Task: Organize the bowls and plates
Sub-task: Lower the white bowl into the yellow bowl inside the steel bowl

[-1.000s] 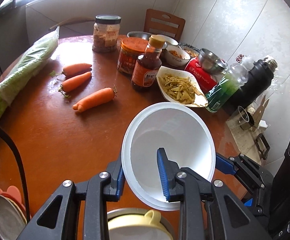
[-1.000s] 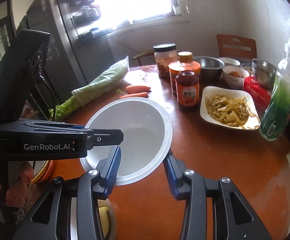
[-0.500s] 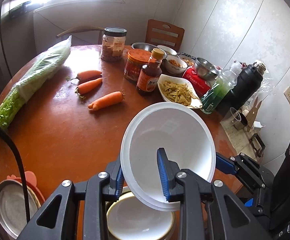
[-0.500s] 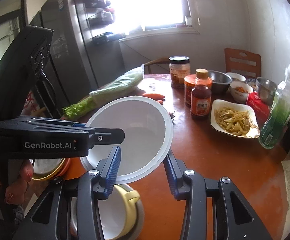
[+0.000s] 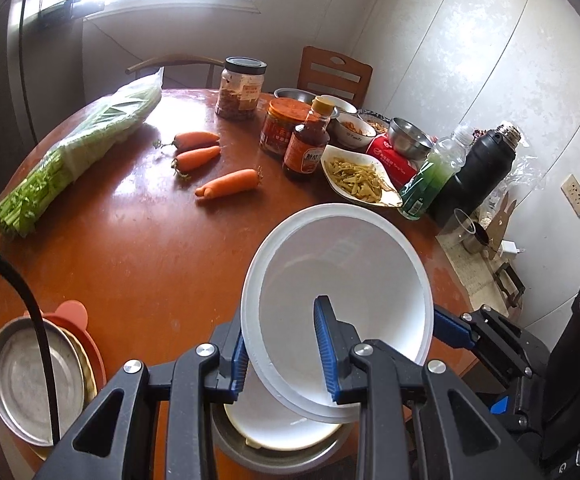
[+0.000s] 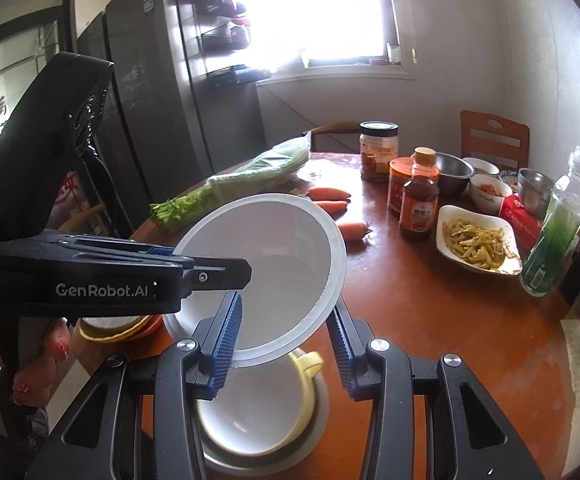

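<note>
A white bowl (image 5: 346, 280) hangs tilted above the round brown table (image 5: 129, 248), held at two sides. My left gripper (image 5: 281, 332) is shut on its near rim, one finger outside and one inside. My right gripper (image 6: 285, 308) is shut on the opposite rim of the white bowl (image 6: 273, 264); in the left wrist view the right gripper (image 5: 450, 330) meets the bowl's right edge. Under the bowl a yellow-handled cup (image 6: 257, 412) sits in a steel bowl (image 6: 318, 436). A stack of plates (image 5: 21, 376), steel on top, lies at the table's near left edge.
Three carrots (image 5: 229, 184), bagged celery (image 5: 89, 140), jars (image 5: 241, 88), a sauce bottle (image 5: 306, 148) and a dish of yellow vegetables (image 5: 358, 176) stand further back. Steel bowls, a green bottle (image 5: 430, 180) and a black flask (image 5: 478, 172) crowd the right. A hand (image 6: 29, 372) holds the left gripper.
Both grippers have lifted the white bowl and drawn it back toward the table's near edge. The cup in the steel bowl and the plate stack have come more into view beneath.
</note>
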The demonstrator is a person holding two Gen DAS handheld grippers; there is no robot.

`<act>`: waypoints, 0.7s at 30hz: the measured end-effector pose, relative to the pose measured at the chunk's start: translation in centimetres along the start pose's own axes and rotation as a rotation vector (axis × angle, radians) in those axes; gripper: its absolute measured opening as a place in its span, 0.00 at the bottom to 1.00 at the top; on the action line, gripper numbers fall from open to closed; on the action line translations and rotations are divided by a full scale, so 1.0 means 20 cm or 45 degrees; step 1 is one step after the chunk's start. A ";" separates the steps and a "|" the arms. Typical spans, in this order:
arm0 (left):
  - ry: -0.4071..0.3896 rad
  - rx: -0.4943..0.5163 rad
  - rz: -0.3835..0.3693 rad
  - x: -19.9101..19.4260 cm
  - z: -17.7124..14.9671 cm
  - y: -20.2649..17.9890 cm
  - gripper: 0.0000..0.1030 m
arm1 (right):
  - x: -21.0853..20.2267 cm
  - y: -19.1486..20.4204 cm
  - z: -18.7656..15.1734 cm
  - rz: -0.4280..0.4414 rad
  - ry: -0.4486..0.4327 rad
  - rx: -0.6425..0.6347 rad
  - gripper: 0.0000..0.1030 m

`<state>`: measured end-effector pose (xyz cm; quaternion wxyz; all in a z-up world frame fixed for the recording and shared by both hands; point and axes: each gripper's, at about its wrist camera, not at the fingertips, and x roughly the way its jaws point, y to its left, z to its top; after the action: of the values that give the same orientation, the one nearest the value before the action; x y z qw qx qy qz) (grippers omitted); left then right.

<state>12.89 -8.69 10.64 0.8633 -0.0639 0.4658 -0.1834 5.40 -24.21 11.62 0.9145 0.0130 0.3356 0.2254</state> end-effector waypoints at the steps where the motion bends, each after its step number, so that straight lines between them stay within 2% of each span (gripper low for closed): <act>1: 0.000 0.002 -0.001 0.00 -0.02 0.00 0.29 | 0.00 0.01 -0.01 0.002 0.003 0.002 0.44; 13: 0.014 -0.025 -0.018 0.01 -0.22 0.06 0.29 | -0.02 0.10 -0.16 0.003 0.035 -0.030 0.44; 21: 0.021 -0.049 -0.024 0.03 -0.29 0.10 0.29 | -0.01 0.13 -0.23 0.021 0.055 -0.047 0.44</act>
<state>8.97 -6.67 6.33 0.8564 -0.0834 0.4755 -0.1829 1.32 -22.53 8.61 0.9054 -0.0058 0.3508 0.2392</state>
